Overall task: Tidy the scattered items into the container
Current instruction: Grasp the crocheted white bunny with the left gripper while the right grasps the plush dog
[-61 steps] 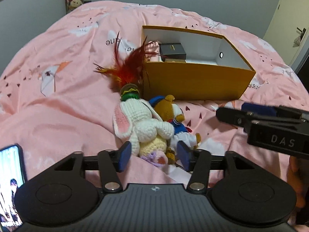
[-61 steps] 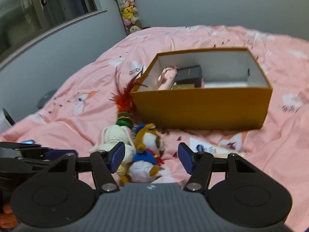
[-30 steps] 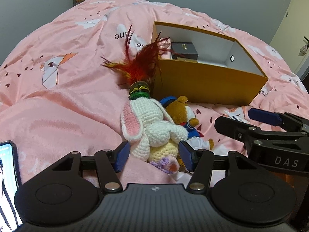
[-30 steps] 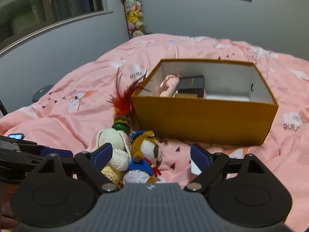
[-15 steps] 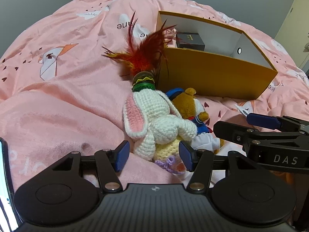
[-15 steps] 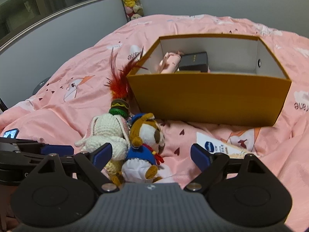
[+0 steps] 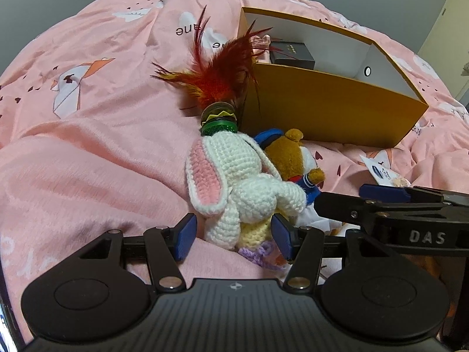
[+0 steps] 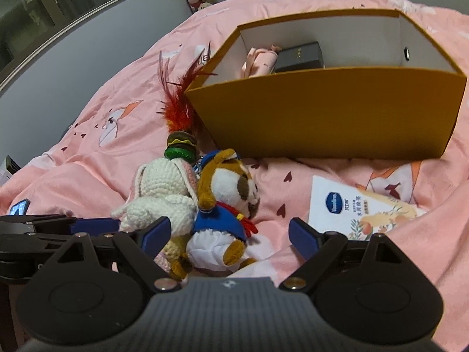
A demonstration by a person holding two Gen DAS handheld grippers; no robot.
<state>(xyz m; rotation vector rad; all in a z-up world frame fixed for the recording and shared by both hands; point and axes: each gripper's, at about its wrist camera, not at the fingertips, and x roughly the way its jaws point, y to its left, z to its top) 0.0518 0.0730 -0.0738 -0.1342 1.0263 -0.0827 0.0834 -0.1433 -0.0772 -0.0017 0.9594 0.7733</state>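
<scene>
Nearest, the left tool (image 7: 233, 236) stands open, its blue pads either side of the lower body of the white crochet rabbit (image 7: 234, 182) without pressing on it. Just beside it the right tool (image 8: 230, 234) is open wider, its jaws having just closed a little, with the brown plush in a blue sailor jacket (image 8: 224, 202) lying between them untouched. Both toys lie side by side, touching, on the pink bedcover (image 7: 88, 152). A white sachet (image 8: 351, 208) lies flat on the cover, right of the plush. Beyond the rabbit's head sits a red feather shuttlecock (image 7: 218, 94), its feathers against the wall of the orange box (image 8: 322, 111). Inside the box rest a dark small case (image 8: 299, 57) and a pink item (image 8: 259, 63).
</scene>
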